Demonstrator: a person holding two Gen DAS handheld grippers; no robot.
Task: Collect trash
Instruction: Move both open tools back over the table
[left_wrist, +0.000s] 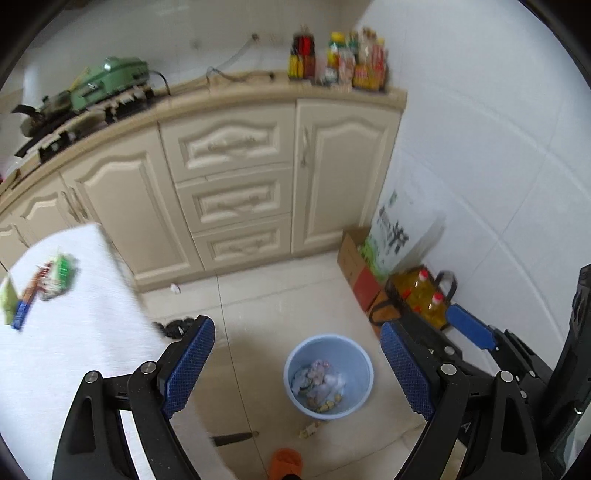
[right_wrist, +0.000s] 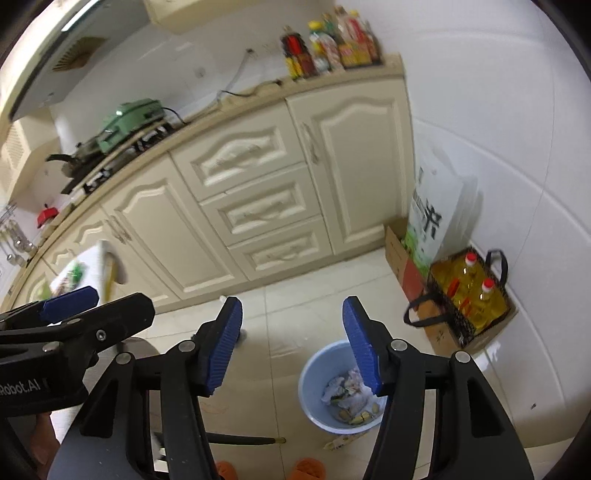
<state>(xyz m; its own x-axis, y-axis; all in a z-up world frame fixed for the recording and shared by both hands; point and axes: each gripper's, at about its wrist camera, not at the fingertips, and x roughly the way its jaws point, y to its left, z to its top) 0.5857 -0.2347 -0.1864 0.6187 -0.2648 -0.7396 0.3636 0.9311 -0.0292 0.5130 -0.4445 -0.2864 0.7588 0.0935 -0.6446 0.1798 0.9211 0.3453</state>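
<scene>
Left gripper (left_wrist: 297, 363): jaws wide apart, empty
Right gripper (right_wrist: 291, 345): jaws apart, empty
Blue bin (left_wrist: 364, 384): on floor below both, holds crumpled trash (left_wrist: 321, 380)

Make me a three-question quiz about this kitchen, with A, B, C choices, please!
1. Where is the bin?
A. On the floor
B. On the counter
C. Inside a drawer

2. What colour is it?
A. Red
B. Light blue
C. Black

3. How is the left gripper?
A. Open, holding nothing
C. Squeezing a bottle
B. Shut tight

Answers: 1 A, it stands on the tiles before the cabinets. 2 B, its rim and wall look pale blue. 3 A, its blue pads stand wide apart with only floor between.
</scene>
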